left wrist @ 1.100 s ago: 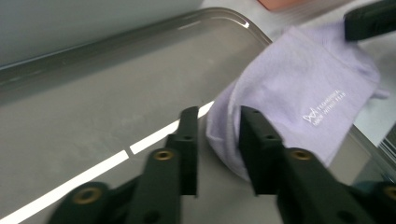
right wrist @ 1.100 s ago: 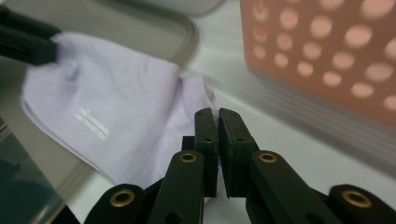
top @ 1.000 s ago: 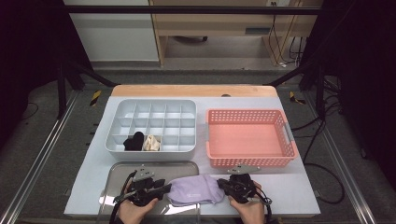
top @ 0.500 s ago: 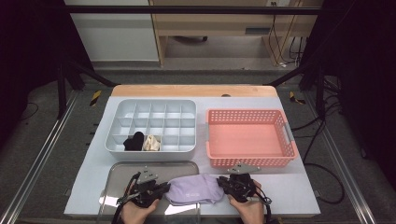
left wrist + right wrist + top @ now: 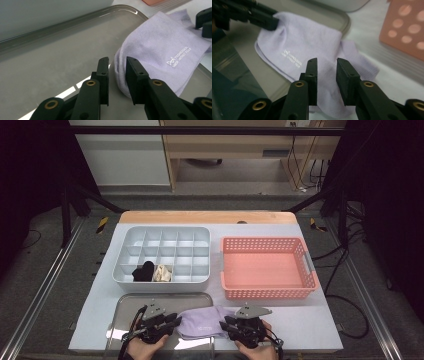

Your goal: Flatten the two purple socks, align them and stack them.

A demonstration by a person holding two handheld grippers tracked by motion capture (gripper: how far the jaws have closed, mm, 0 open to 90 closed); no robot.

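At the bottom centre of the high view the lilac sock (image 5: 202,322) lies with its long axis left to right, half on the metal tray (image 5: 125,301), between the left gripper (image 5: 172,321) and right gripper (image 5: 226,322), both released, jaws just opening, equally near.

A grey divided organizer (image 5: 161,254) holding two rolled bundles sits beside a pink basket (image 5: 268,268).

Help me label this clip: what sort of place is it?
Probably a lab data-recording station, not a home. A white table sits inside a black frame on a bare grey floor, cables hang behind it, and the sock, divided tray and basket look staged for sorting.
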